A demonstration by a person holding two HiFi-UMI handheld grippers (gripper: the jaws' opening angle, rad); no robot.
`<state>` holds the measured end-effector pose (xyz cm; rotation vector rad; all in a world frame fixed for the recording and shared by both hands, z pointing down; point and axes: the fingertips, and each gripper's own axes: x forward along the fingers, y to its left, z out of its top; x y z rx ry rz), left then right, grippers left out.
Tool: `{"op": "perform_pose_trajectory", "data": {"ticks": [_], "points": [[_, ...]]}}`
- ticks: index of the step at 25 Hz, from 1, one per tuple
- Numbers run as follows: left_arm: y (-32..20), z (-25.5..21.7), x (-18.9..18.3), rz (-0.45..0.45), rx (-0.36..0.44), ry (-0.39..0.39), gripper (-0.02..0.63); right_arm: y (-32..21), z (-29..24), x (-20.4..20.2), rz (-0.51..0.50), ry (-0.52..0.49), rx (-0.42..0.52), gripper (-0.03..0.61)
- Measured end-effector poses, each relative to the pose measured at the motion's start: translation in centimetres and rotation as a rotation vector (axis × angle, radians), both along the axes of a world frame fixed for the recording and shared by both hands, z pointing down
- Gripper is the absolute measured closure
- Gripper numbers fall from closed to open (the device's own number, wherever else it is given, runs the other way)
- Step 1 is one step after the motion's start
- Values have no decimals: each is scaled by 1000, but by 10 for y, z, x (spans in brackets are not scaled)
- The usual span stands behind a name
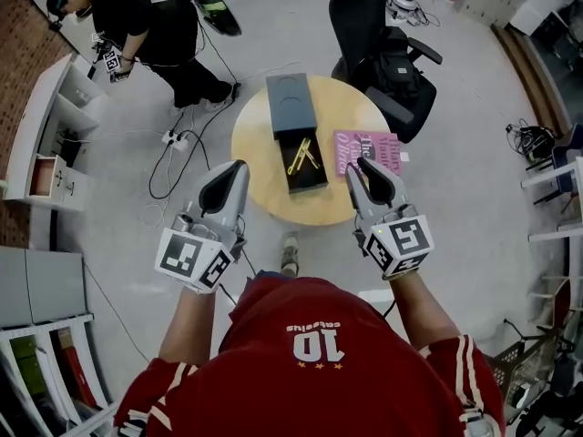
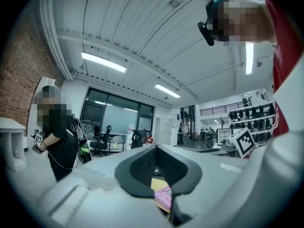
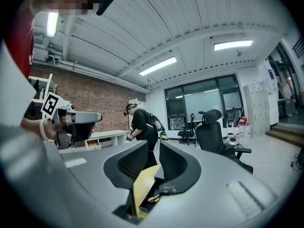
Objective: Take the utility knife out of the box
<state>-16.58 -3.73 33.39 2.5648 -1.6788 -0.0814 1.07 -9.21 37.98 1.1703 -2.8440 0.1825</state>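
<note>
A dark grey box (image 1: 291,104) lies on the round wooden table (image 1: 255,153), its black drawer (image 1: 305,178) pulled out toward me. Inside the drawer lies a yellow utility knife (image 1: 303,157) among thin yellow pieces. My left gripper (image 1: 239,167) hovers at the table's near left edge, jaws shut and empty. My right gripper (image 1: 361,165) hovers at the near right edge, jaws parted with nothing between them. In the right gripper view the drawer and the knife (image 3: 153,199) show through the gap, below and ahead of the gripper (image 3: 154,148). The left gripper view shows shut jaws (image 2: 156,149).
A pink book (image 1: 367,151) lies on the table to the right of the drawer, close under my right gripper. A black office chair (image 1: 387,57) stands behind the table. A person in black (image 1: 146,21) stands at the far left, with cables (image 1: 173,157) on the floor nearby.
</note>
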Motion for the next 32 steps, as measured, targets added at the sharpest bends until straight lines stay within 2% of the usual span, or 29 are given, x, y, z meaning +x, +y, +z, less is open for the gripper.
{"op": "perform_pose_trajectory", "data": {"ticks": [9, 20, 28, 32], "points": [[-36, -6, -19, 23, 17, 28, 611, -34, -6, -15, 15, 28, 19, 509], [-74, 8, -36, 58, -3, 45, 611, -67, 16, -32, 39, 77, 1, 499], [-94, 18, -41, 86, -16, 39, 611, -86, 64, -41, 34, 194, -29, 481], [-99, 26, -42, 100, -27, 33, 611, -90, 106, -52, -17, 290, -80, 453]]}}
